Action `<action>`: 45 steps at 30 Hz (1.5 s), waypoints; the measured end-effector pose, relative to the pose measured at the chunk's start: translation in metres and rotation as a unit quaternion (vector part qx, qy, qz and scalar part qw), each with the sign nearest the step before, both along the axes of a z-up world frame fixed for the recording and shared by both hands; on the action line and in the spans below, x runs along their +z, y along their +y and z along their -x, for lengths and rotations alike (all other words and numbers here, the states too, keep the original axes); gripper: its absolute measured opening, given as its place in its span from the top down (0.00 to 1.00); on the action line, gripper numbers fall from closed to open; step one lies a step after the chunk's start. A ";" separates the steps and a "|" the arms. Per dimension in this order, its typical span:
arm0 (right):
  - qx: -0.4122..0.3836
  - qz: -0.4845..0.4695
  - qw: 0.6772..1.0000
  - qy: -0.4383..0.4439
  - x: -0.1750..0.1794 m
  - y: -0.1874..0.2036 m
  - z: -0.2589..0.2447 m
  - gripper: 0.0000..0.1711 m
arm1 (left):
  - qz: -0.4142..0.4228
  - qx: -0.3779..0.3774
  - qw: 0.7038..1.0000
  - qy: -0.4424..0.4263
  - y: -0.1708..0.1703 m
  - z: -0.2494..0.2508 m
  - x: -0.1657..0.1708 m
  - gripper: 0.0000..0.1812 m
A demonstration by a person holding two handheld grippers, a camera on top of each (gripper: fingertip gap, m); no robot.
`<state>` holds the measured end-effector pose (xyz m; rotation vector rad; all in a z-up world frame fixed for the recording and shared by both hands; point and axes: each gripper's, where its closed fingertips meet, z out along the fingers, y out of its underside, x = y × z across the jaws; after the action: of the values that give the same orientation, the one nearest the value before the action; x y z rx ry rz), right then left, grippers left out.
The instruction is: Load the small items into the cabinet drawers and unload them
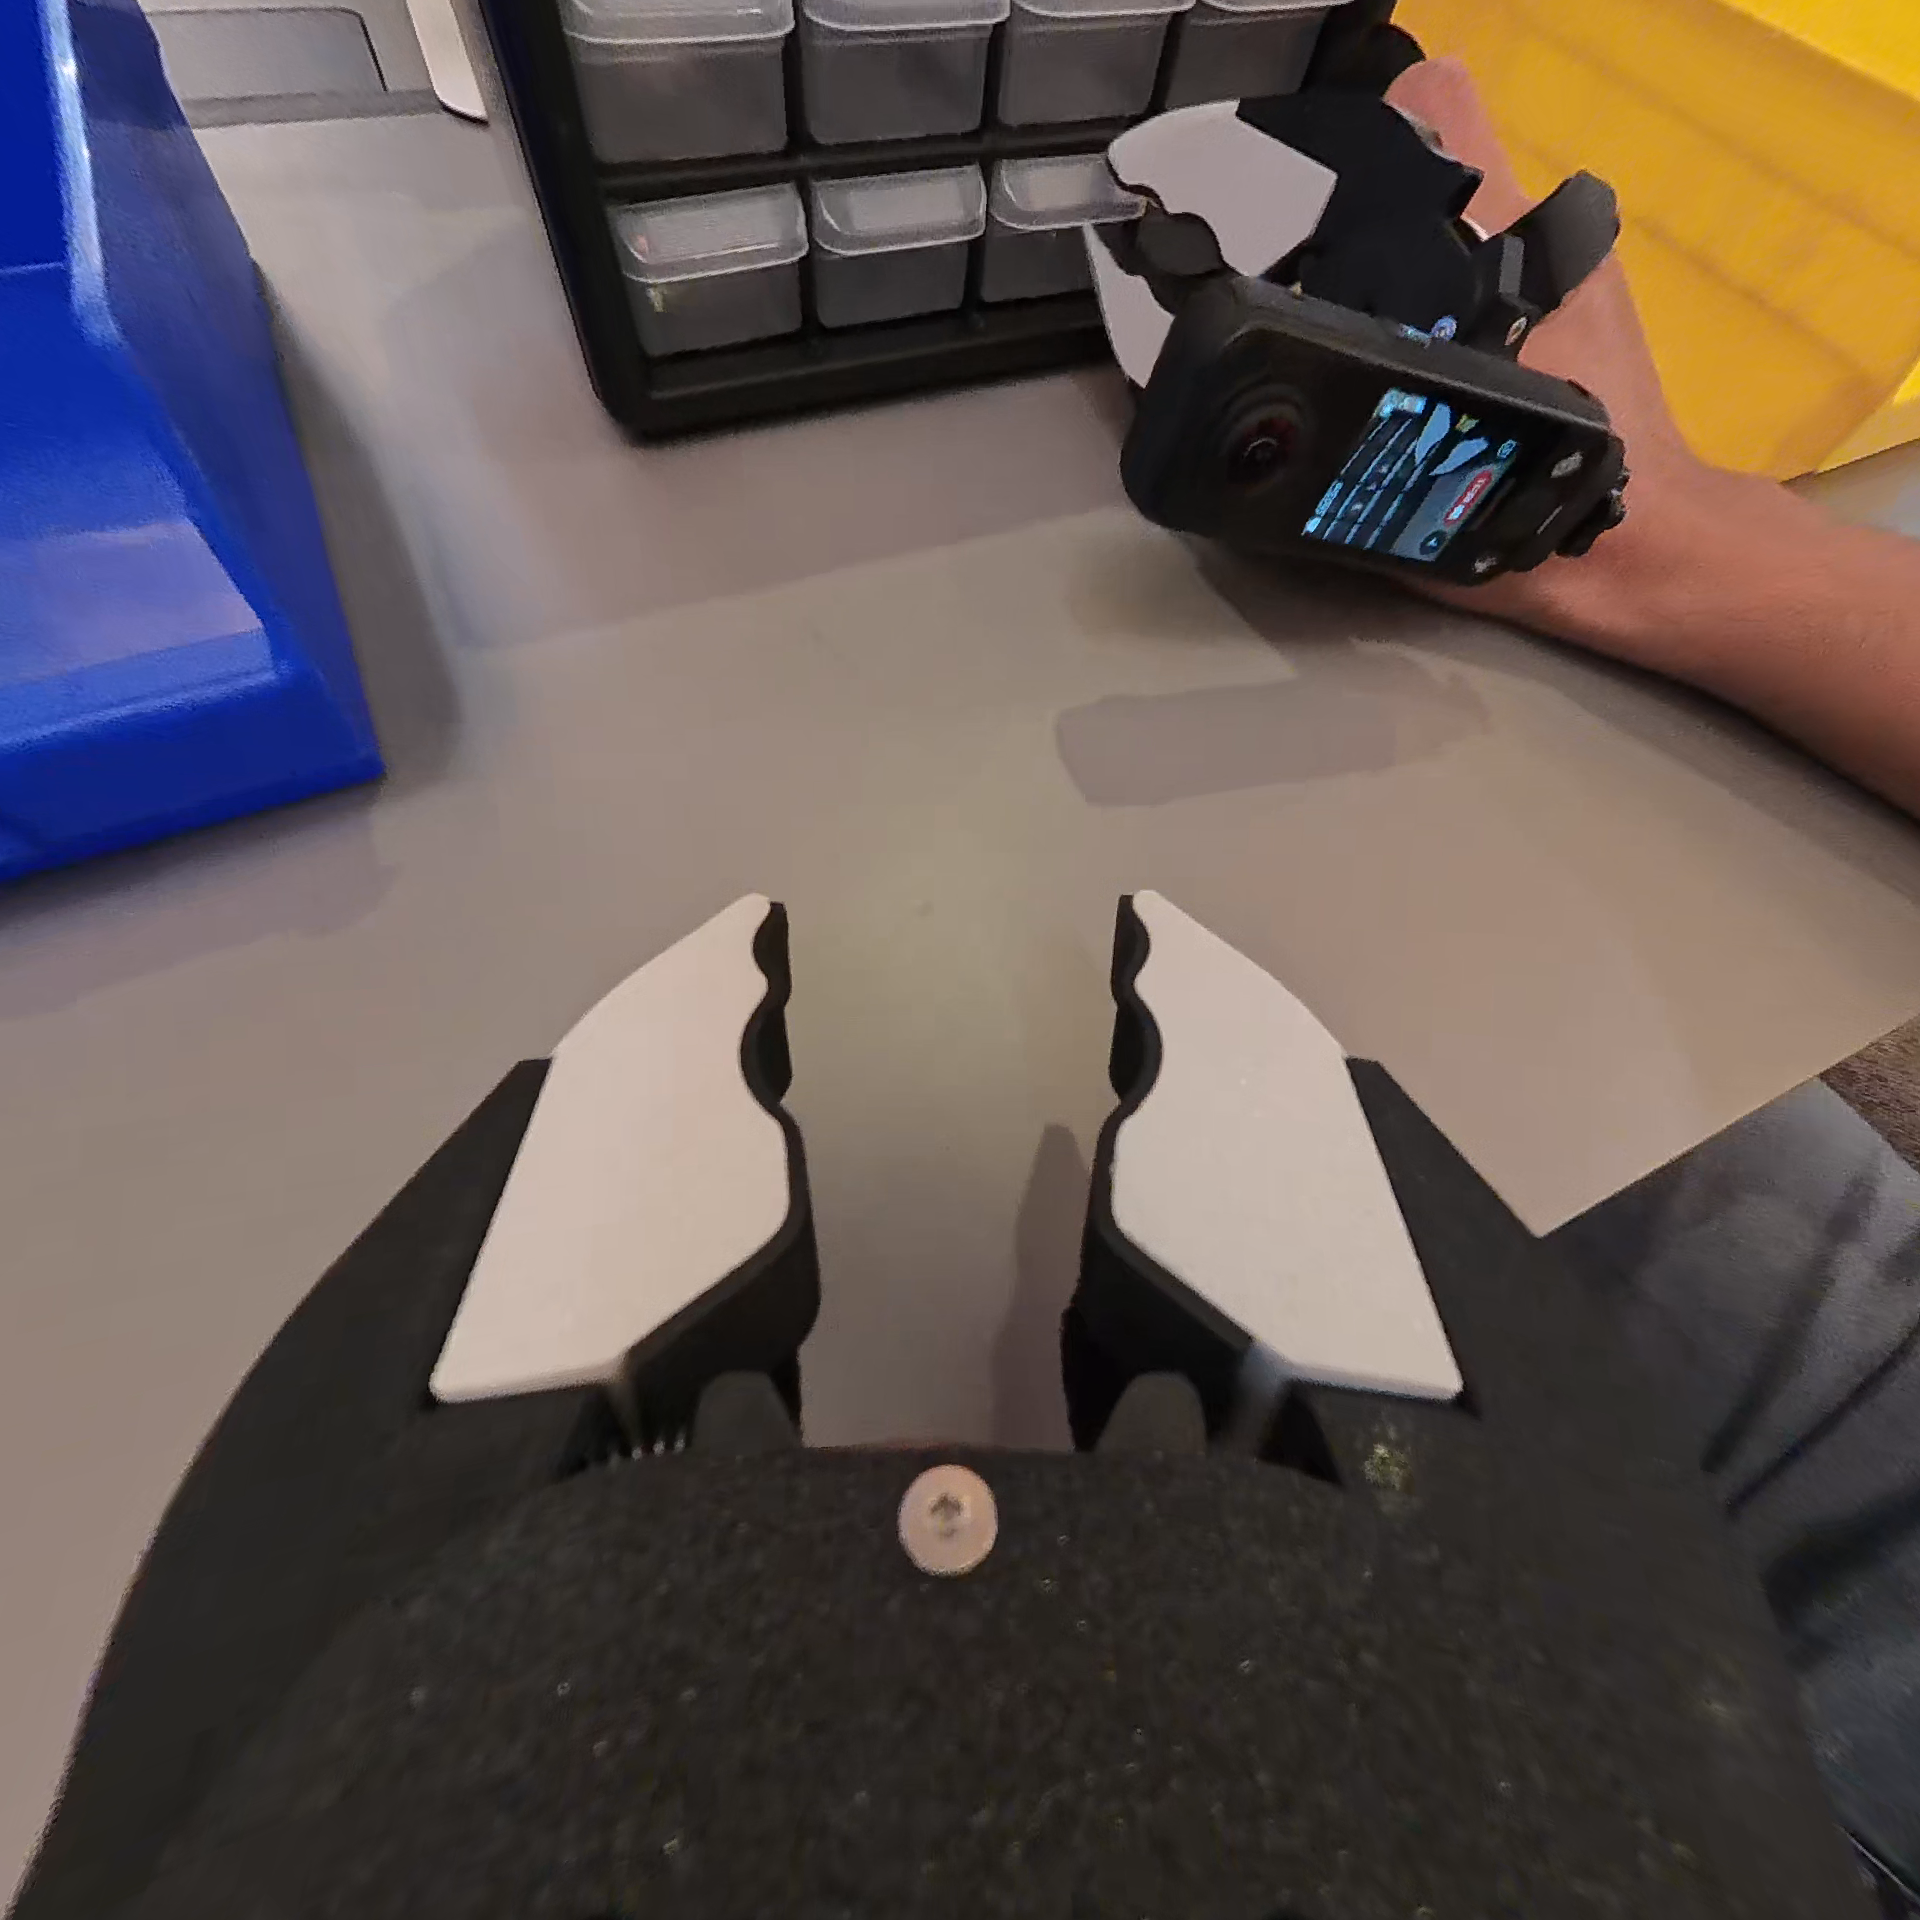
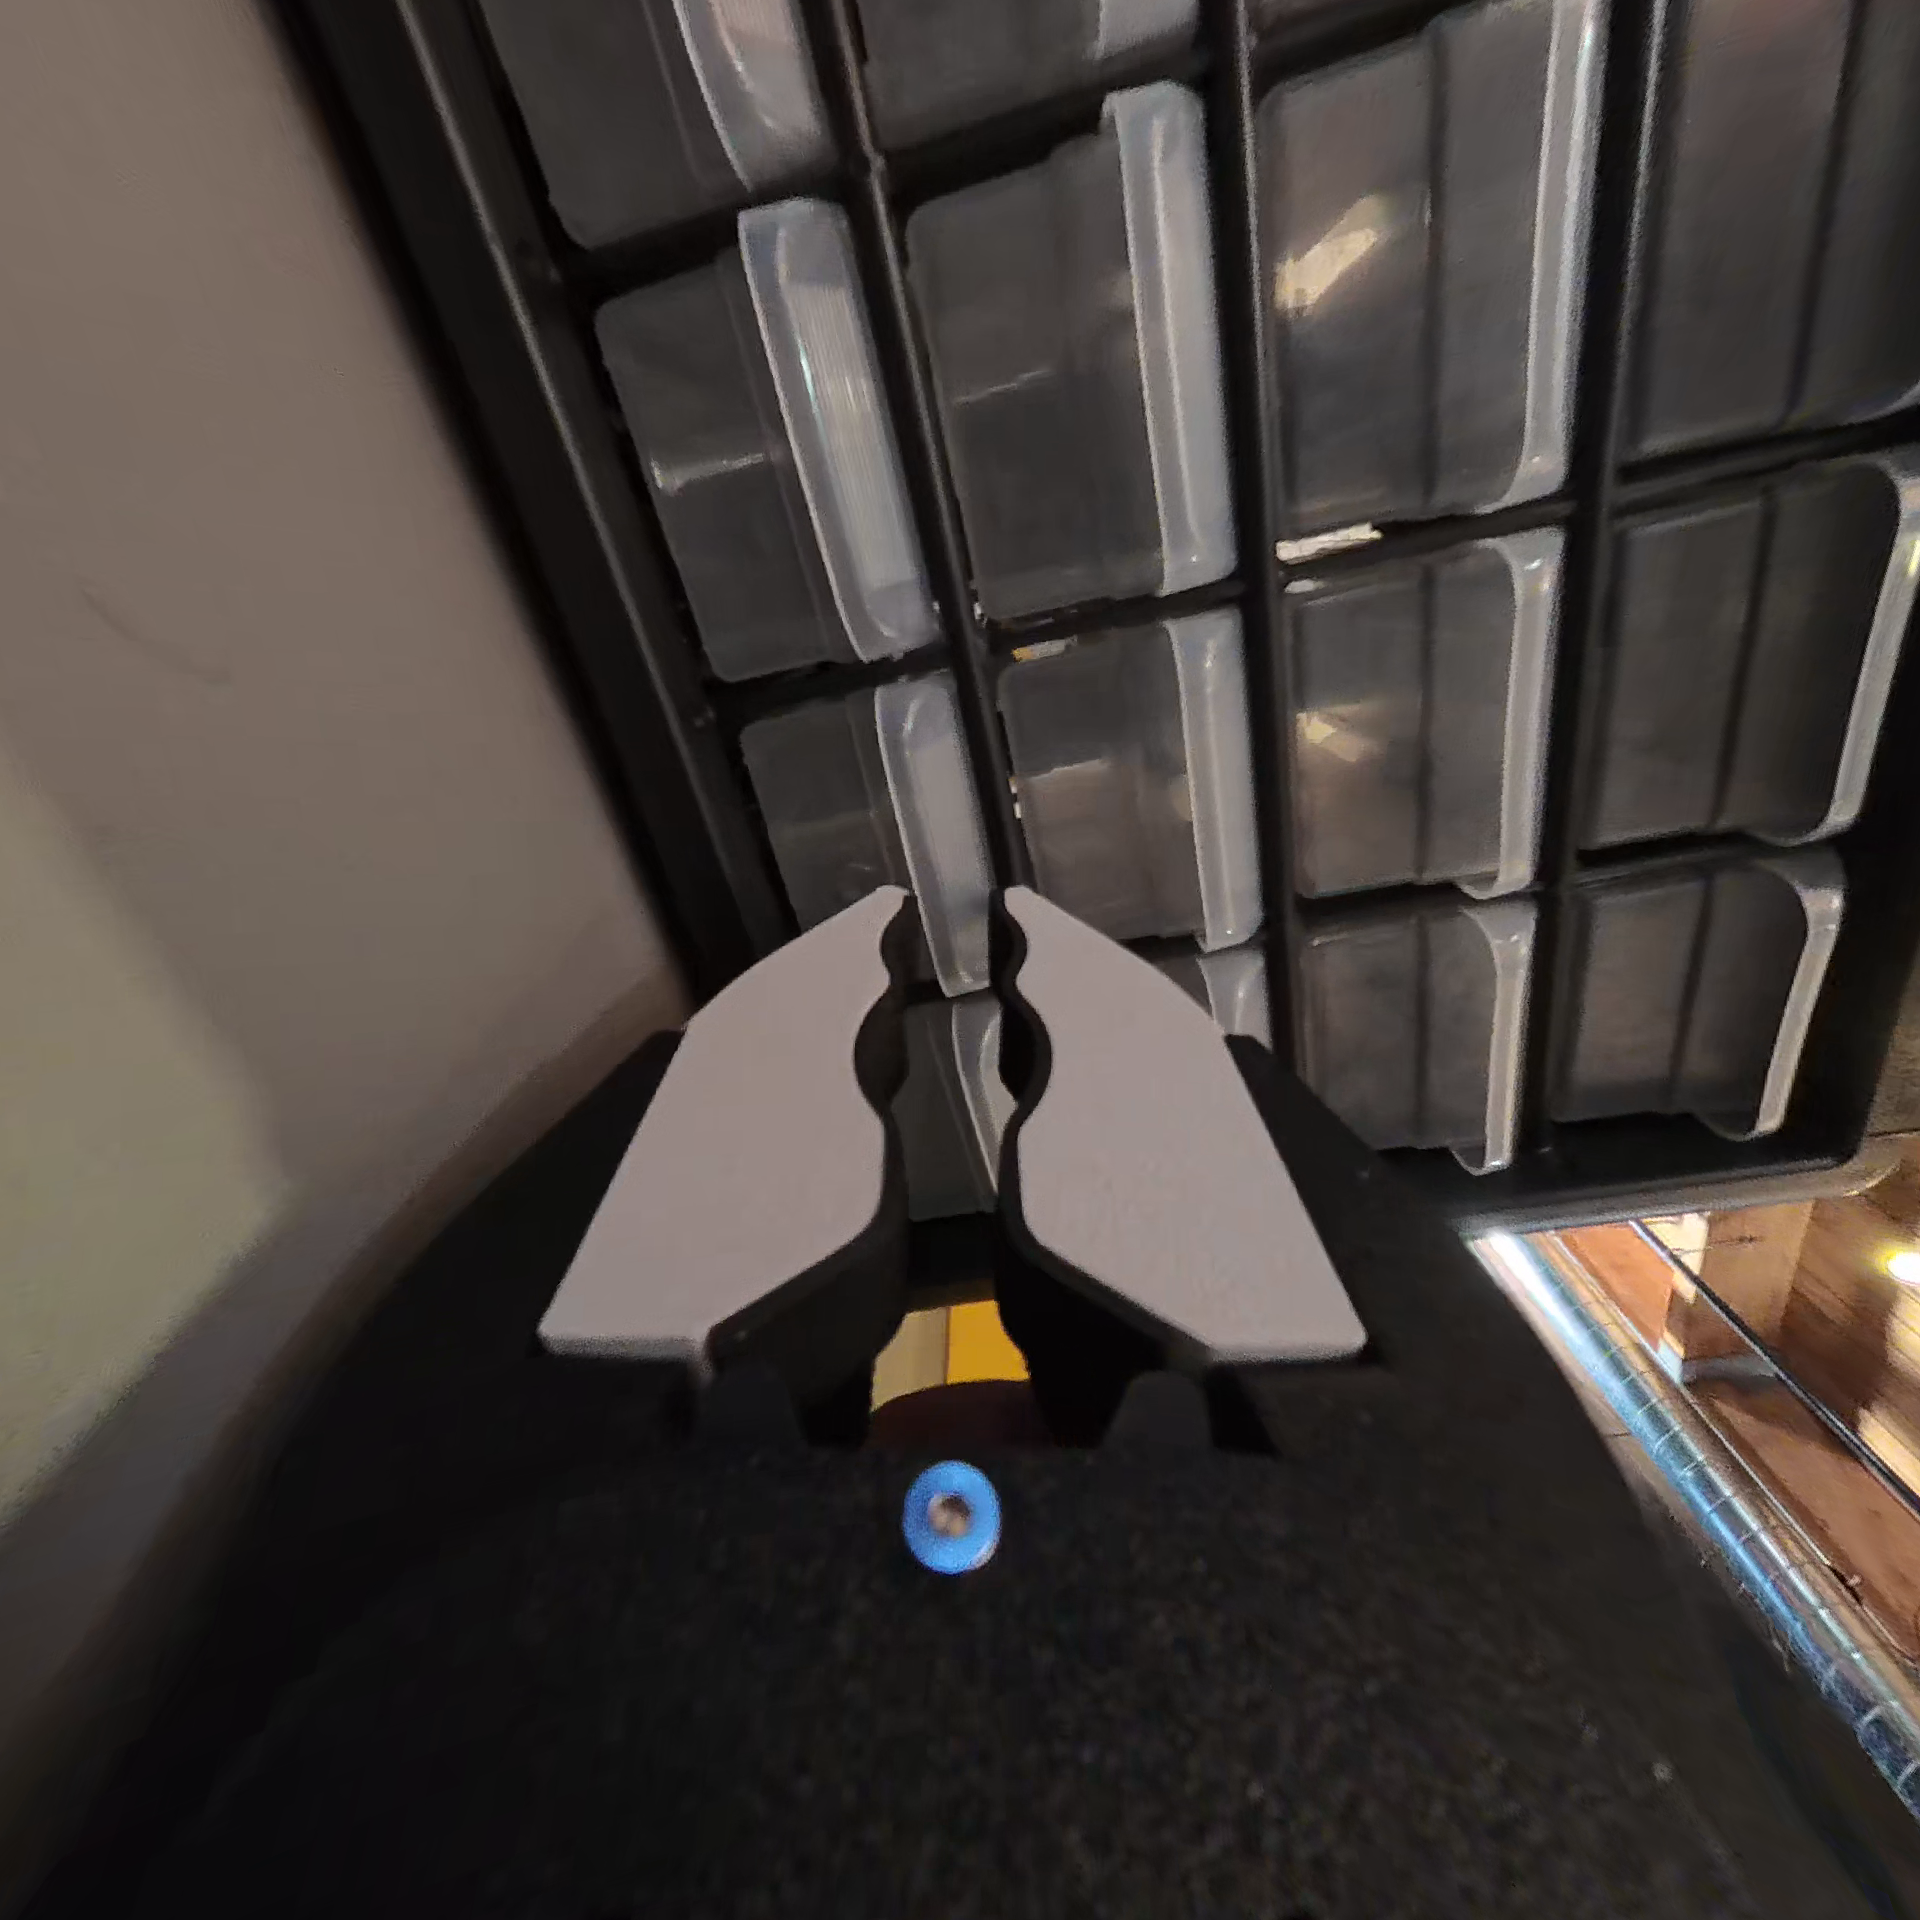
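the left gripper (image 1: 951, 914), black with pale grey finger plates, hovers over a bare stretch of the smooth grey tabletop (image 1: 727, 644). its jaws stand released, well apart, with nothing between them.

ahead of it sits the black plastic cabinet (image 1: 623, 374) with rows of small translucent drawers (image 1: 707, 260). a glossy blue plastic bin (image 1: 156, 571) stands to the left on the table, and a bright yellow bin (image 1: 1714, 208) lies to the right behind the cabinet.

in the left wrist view the right gripper (image 1: 1132, 223) reaches toward the bottom row of the cabinet, carried by a person's hand (image 1: 1621, 395), with a black camera (image 1: 1371, 457) strapped to it, screen lit. its tips sit at the pull lip of a translucent bottom-row drawer (image 1: 1049, 197).

the right wrist view is tilted, so the cabinet (image 2: 1257, 582) runs diagonally across it. the right gripper (image 2: 951, 909) is nearly clenched, with a narrow gap left, and the clear lip of a drawer (image 2: 935, 821) runs into that gap. whether the pads truly pinch the lip or just bracket it i cannot tell. the drawers in view look pushed in. no small items can be made out clearly; the drawer fronts are too cloudy to tell what is inside.
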<state>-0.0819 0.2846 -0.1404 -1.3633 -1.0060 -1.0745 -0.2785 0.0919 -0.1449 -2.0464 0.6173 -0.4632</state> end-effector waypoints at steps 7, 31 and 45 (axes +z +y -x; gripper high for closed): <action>0.016 0.029 0.999 0.014 -0.001 -0.034 0.004 0.93 | 0.017 -0.004 1.000 -0.010 0.002 -0.003 -0.003 0.67; -0.130 0.278 0.785 0.538 -0.030 -0.038 0.016 0.61 | 0.018 -0.117 0.990 -0.080 0.007 -0.029 0.039 0.66; -0.128 0.291 0.774 0.548 -0.035 -0.088 0.030 0.61 | 0.040 -0.396 0.891 0.221 0.107 -0.144 0.058 0.72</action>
<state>-0.1121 0.1969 -0.1758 -2.2561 -0.2259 0.0476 -0.1342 0.1985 -0.0874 -1.9121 1.7625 -0.4791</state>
